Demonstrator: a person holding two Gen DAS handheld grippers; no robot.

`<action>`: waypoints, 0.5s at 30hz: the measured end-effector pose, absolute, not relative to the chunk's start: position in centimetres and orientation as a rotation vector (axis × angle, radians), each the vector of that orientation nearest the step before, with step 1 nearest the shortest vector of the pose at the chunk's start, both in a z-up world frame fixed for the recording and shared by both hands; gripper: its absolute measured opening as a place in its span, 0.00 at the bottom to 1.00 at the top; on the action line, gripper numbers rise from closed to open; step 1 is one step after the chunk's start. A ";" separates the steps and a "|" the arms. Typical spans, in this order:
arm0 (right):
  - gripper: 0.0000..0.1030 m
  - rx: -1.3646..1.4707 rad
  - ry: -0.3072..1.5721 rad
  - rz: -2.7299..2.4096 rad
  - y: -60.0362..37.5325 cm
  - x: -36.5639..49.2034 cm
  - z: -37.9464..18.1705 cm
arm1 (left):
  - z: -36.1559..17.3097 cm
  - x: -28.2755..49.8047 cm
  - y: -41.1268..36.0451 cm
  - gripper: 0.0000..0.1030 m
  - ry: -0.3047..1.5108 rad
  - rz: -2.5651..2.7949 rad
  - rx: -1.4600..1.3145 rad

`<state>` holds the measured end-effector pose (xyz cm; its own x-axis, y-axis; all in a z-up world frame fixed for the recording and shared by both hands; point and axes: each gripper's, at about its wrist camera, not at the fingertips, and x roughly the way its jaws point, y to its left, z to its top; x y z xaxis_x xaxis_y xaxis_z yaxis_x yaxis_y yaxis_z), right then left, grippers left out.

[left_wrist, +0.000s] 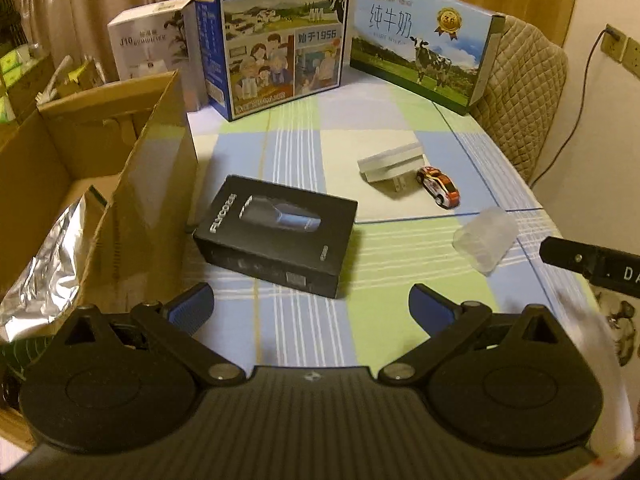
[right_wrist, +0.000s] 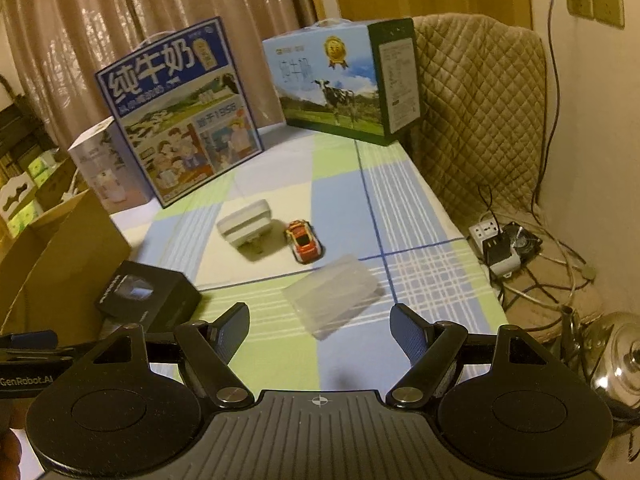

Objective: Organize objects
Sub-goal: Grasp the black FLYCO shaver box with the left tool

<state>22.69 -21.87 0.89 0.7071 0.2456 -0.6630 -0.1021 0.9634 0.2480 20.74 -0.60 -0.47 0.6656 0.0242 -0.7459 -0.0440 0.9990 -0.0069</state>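
A: Right, left wrist view first, from the left edge: an open cardboard box (left_wrist: 92, 152) with a crinkled silver foil bag (left_wrist: 44, 264) inside. Only this camera sees into it.

B: And beside it?

A: A black product box (left_wrist: 276, 236) lies flat on the checked tablecloth (left_wrist: 304, 148), just beside the cardboard wall. The left gripper (left_wrist: 310, 306) hovers over the cloth right in front of it, jaws spread wide, nothing between them.

B: Further right?

A: A white adapter (left_wrist: 394, 168) with its prongs showing, a small orange toy car (left_wrist: 438, 186) almost touching it, then a clear plastic case (left_wrist: 484, 238). A black bar of the other tool pokes in at the right edge.

B: Switching to the right wrist view. The right gripper (right_wrist: 320, 332) is also wide open and empty, its fingers either side of that clear plastic case (right_wrist: 332, 296), which lies just ahead of the fingertips.

A: What does this side add?

B: The floor on the right: a white power strip (right_wrist: 486, 232) with a tangle of cables, and a shiny metal kettle (right_wrist: 612, 356) at the edge. A quilted chair cover (right_wrist: 476, 112) stands past the table's far corner.

A: Background?

B: Left to right at the back: a white humidifier box (right_wrist: 100, 160), a tall blue milk carton (right_wrist: 180, 108), a wide milk box with a cow (right_wrist: 340, 84). They wall off the far side; curtains hang behind.
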 end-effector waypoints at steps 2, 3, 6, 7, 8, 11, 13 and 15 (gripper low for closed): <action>0.73 0.213 0.764 0.189 -22.1 22.9 0.5 | -0.6 21.0 -1.2 0.99 0.822 0.039 -0.014; 0.73 0.213 0.768 0.192 -22.1 23.0 0.3 | -0.7 21.2 -1.3 0.99 0.825 0.036 -0.029; 0.73 0.217 0.780 0.203 -22.1 23.1 -0.1 | -1.3 21.6 -1.7 0.99 0.833 0.036 -0.027; 0.73 0.215 0.780 0.210 -22.0 23.2 -0.1 | -1.5 21.7 -1.7 0.99 0.836 0.037 -0.029; 0.73 0.212 0.777 0.217 -21.8 23.2 0.0 | -1.8 21.8 -1.7 0.99 0.841 0.041 -0.038; 0.73 0.200 0.764 0.247 -21.3 23.3 0.2 | -2.5 22.3 -1.4 0.99 0.855 0.056 -0.067; 0.73 0.183 0.756 0.257 -21.0 23.4 0.3 | -2.7 22.6 -1.3 0.99 0.853 0.069 -0.084; 0.73 0.157 0.752 0.255 -20.7 23.7 0.3 | -3.0 23.0 -1.2 0.99 0.844 0.092 -0.099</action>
